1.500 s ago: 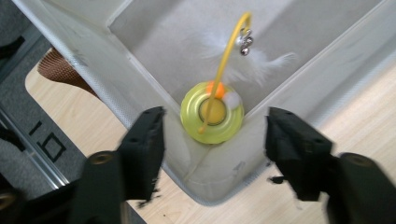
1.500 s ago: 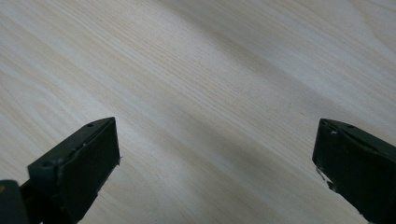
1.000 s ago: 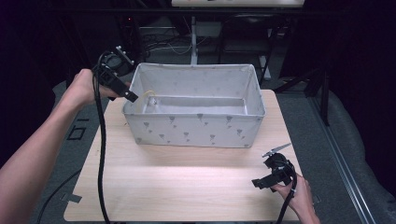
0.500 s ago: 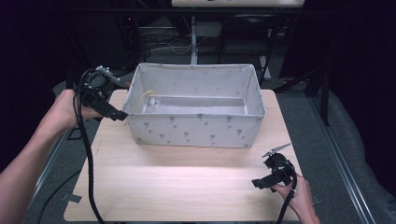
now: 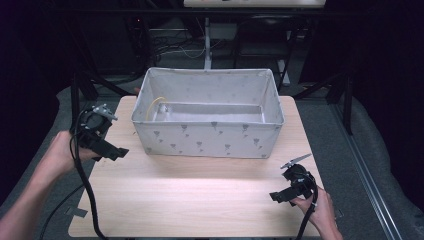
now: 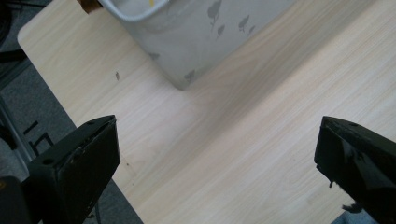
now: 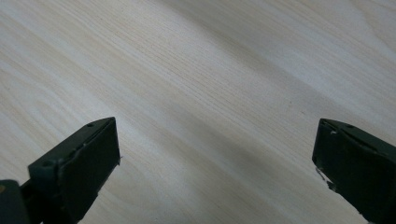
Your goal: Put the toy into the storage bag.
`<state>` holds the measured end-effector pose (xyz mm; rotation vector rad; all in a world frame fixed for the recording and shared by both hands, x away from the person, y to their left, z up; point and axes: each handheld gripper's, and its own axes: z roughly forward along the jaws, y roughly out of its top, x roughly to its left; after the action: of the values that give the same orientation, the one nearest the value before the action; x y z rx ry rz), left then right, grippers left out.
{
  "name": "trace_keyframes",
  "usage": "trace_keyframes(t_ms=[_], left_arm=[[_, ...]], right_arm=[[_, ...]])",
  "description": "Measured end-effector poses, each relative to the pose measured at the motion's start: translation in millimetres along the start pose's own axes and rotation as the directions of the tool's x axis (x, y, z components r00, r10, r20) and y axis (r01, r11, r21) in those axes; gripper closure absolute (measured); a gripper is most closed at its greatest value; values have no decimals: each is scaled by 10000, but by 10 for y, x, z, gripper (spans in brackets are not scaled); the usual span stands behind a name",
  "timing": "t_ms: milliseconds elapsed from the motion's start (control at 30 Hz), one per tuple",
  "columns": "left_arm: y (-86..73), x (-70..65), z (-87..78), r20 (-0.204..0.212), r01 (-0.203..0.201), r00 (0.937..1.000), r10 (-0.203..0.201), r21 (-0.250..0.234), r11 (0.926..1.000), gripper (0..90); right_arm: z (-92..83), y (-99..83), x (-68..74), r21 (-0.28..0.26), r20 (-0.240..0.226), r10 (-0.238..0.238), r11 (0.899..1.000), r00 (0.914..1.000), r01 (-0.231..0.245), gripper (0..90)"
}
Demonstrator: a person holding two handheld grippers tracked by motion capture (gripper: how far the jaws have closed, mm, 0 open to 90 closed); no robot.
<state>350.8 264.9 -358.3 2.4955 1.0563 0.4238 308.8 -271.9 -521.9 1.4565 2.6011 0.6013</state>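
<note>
Fabric bin (image 5: 210, 135) beside open left gripper (image 5: 107, 150)

a pale grey fabric bin (image 5: 210, 137) with small dark leaf-like prints stands upright and open-topped on the far half of the surface (image 5: 200, 200), its long side facing the near edge. inside, against its far-left wall, a thin yellow loop (image 5: 158, 104) curves up. its near-left corner (image 6: 187, 56) rests flat on the wood.

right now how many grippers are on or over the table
2. The left gripper is at the table's left edge, beside the fabric bin, jaws open and empty. The right gripper is near the front right corner, jaws open and empty.
</note>
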Motion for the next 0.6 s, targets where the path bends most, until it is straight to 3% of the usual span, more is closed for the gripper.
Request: trace_keyframes(t_ms=[367,600], left_arm=[[-546,-83,370,119,836,9964,-840,251,9962,1],[-767,-108,557,176,1317,9911,-1322,280,9909,1]], right_arm=[[9,0,12,-51,-75,58,10000,10000,-58,6],[18,1,11,-60,-145,66,10000,9999,-67,6]])
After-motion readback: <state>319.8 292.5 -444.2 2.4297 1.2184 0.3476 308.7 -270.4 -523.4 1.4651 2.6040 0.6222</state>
